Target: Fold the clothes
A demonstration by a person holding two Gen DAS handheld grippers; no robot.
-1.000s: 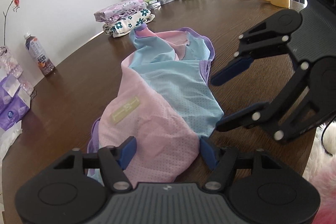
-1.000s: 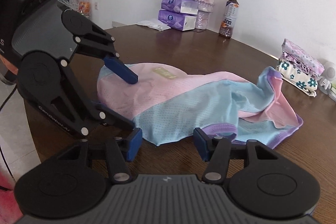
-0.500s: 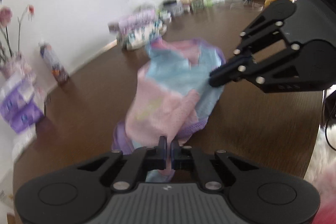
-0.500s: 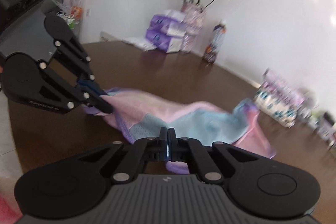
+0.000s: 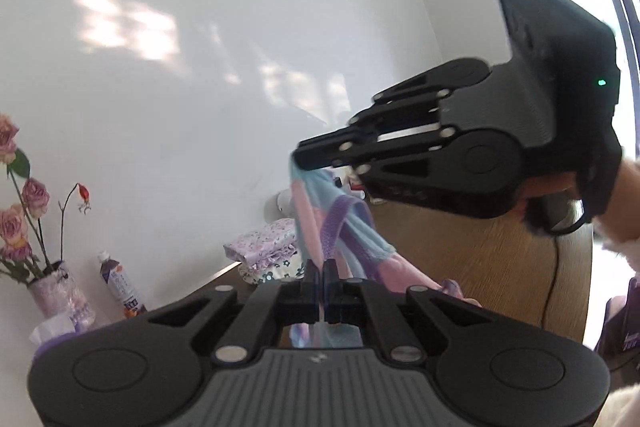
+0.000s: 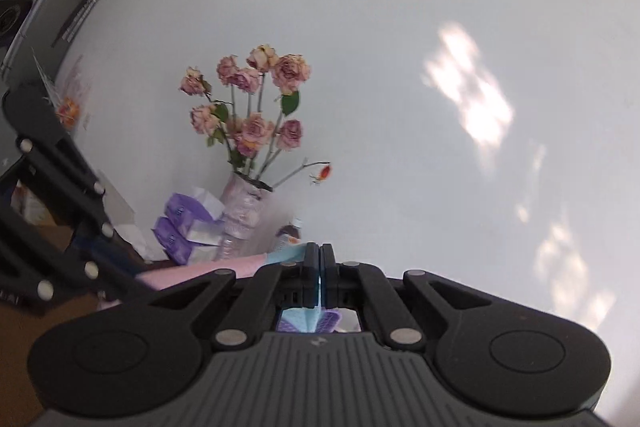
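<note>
White wall filled most of both views behind our tools. We had the left tongs (image 5: 321,273) pinched tight on the pink, pale-blue and purple-trimmed mesh garment (image 5: 340,227), and the right tongs (image 6: 320,269) likewise clamped on its blue edge, so it hung lifted between them above the brown wooden counter (image 5: 480,255). Further back sat a stack of folded floral clothes (image 5: 266,255), a drink bottle (image 5: 120,283) and a vase of dried pink roses (image 6: 248,199). We judged the thin mesh might slip from either pinch, or bunch unevenly, if we pulled apart too hard.
</note>
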